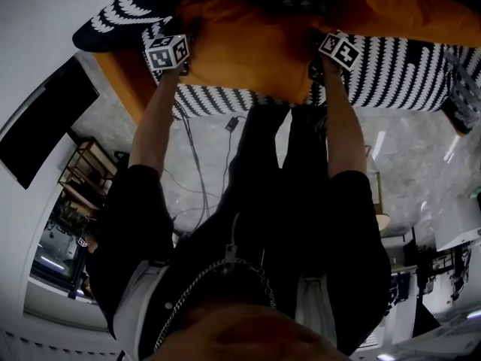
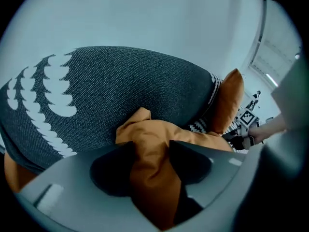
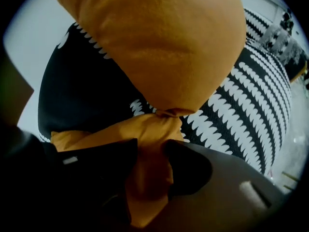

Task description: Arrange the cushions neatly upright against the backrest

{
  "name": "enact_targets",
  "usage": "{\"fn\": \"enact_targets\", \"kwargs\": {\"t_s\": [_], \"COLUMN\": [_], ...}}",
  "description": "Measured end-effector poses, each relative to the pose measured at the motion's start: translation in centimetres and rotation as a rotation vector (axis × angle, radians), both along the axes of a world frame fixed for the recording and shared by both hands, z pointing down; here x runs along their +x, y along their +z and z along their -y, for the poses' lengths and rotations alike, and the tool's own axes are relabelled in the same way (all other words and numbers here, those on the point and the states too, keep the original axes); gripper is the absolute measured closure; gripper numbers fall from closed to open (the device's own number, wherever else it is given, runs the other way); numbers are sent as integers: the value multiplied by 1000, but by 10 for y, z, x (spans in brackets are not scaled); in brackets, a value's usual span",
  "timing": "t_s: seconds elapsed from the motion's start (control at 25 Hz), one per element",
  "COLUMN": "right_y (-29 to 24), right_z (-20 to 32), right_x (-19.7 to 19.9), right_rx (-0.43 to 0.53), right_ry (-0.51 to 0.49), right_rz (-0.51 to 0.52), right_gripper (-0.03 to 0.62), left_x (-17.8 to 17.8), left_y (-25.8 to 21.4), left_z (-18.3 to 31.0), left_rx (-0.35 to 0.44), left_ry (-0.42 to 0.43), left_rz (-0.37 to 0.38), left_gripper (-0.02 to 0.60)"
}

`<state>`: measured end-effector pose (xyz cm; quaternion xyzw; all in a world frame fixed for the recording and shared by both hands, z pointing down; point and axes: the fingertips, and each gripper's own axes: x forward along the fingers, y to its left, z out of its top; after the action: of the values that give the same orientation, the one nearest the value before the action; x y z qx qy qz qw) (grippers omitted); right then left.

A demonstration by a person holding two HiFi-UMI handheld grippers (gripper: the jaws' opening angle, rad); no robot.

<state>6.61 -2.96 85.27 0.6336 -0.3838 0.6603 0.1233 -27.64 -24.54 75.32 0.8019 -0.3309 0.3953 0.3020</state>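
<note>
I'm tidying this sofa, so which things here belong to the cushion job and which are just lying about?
Job: orange cushion, left gripper and right gripper pinching its corners, patterned sofa.
Lying about: floor cables, shelf, dark screen.

The sofa [image 1: 391,74], under a black cover with white scalloped stripes, spans the head view from 10 to 2 o'clock, with a bare orange edge showing at 10. An orange cushion [image 1: 240,47] lies across its seat at 12 o'clock. A second orange cushion [image 1: 406,6] sits behind it at 1 o'clock. The grey marbled floor [image 1: 406,156] fills the middle, with loose cables [image 1: 194,156] trailing at 9 o'clock.
</note>
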Motion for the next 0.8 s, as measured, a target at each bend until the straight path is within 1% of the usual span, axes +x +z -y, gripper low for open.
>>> {"fn": "enact_targets", "kwargs": {"t_s": [0.04,0.12,0.2,0.28,0.32,0.48,0.6,0.72,0.8], "right_y": [0,-1,-3,-5,-6,-12,-27,-47,-61], "right_z": [-1,-2,-5,-9,-11,-10,-11,-11,-9], "right_x": [-2,-3,-1,0,0,-3,-5,-12,-19], "right_rx": [-4,-10,-16,-19,-18,-5,14,44,69], "right_ry": [11,-5,-59,-123,-150,-207,-260,-319,-349], "right_rz": [31,66,57,24,10,-17,-68,-147,-174], "right_gripper": [387,417,472,544,565,582,583,583,583], "left_x": [1,4,6,7,7,2,-4,-15,-27], "left_y": [0,-1,-2,-3,-3,-9,-23,-37,-45], "left_z": [-3,-8,-10,-13,-15,-16,-22,-30,-35], "left_rx": [-3,-3,5,10,10,19,46,82,96], "left_ry": [11,40,55,60,63,84,91,111,112], "left_rz": [-2,4,10,13,13,10,5,33,50], "left_gripper": [349,379,401,414,419,442,459,473,483]}}
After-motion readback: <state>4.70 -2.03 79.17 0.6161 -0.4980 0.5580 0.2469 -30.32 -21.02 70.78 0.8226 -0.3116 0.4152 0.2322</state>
